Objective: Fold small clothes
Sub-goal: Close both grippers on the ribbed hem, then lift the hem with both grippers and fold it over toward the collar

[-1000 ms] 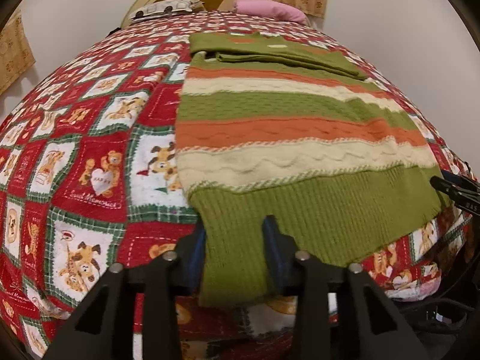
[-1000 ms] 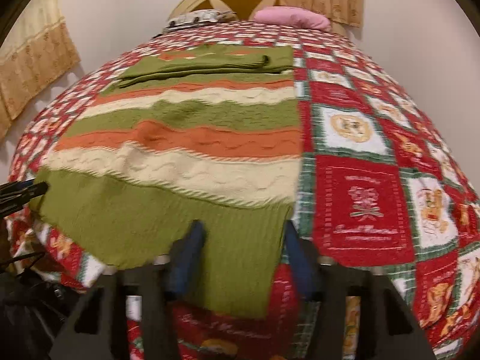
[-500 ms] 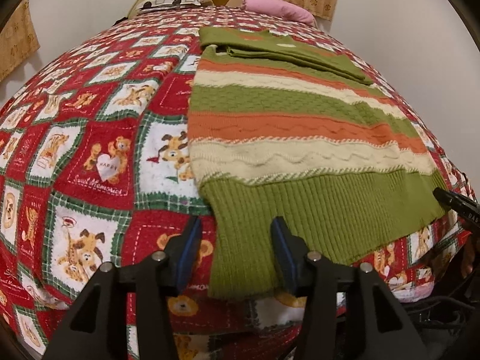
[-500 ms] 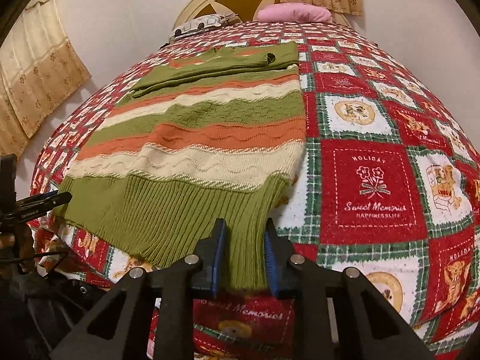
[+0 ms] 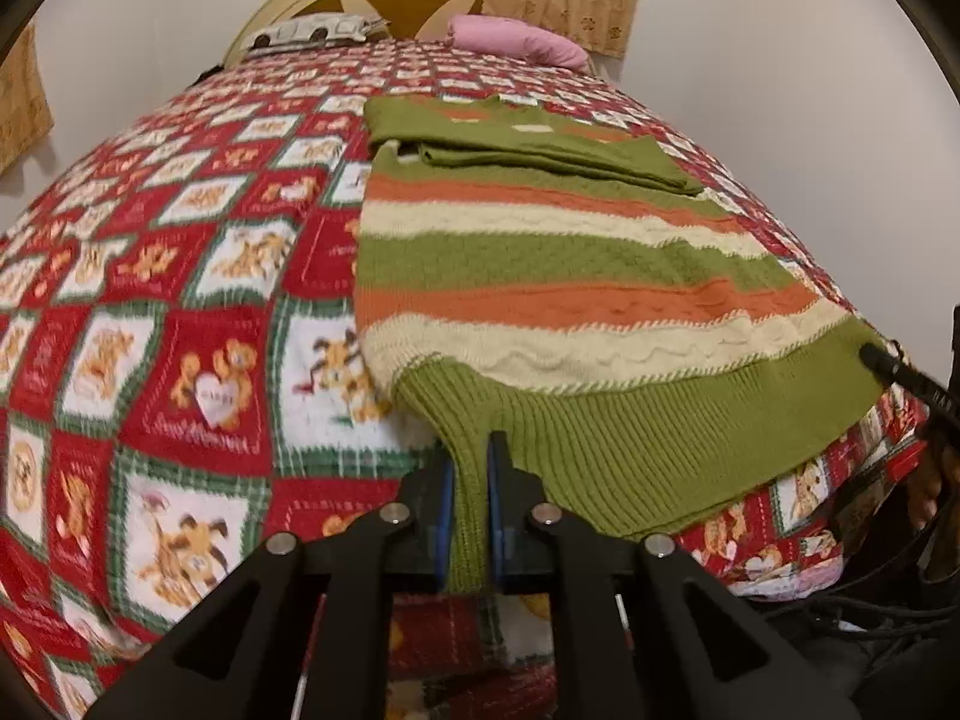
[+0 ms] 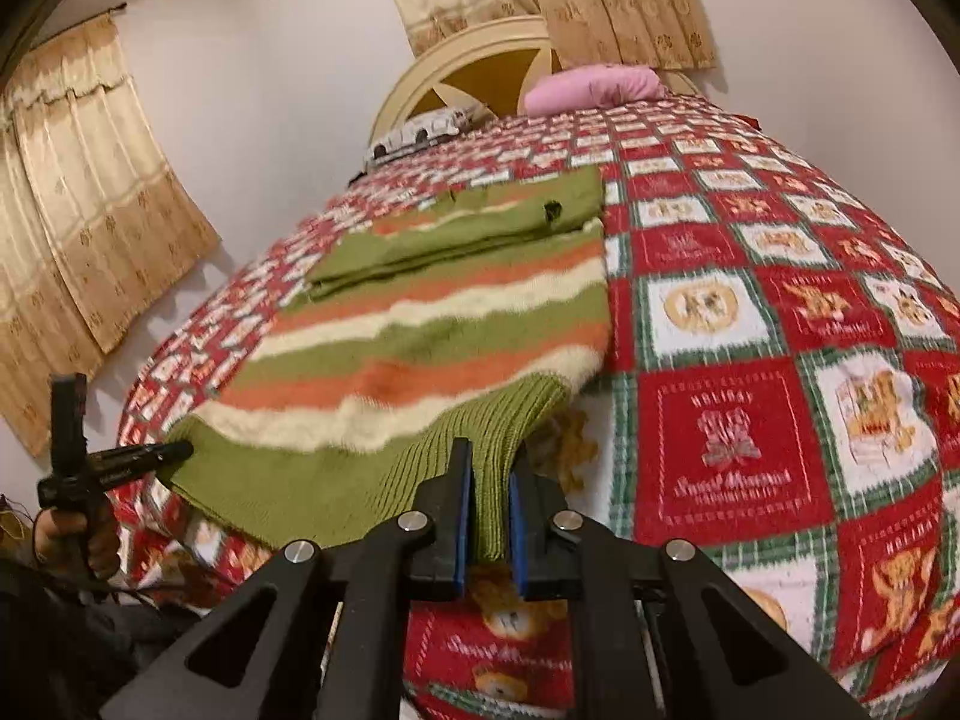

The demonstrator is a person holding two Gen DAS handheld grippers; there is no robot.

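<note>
Left gripper (image 5: 468, 462): pinched tight on the ribbed green hem of the striped sweater (image 5: 558, 276), jaws just closed from straddling it loosely half a second ago. Right gripper (image 6: 489, 468): likewise clamped on the hem's other corner, jaws narrowed further since the earlier frame. Sweater spread flat on the red teddy-bear bedspread (image 5: 180, 276), sleeves folded across its upper part; both hem corners now bunched and lifted off the bed edge, formerly lying flat. Pink pillow (image 6: 594, 87) by the headboard.
</note>
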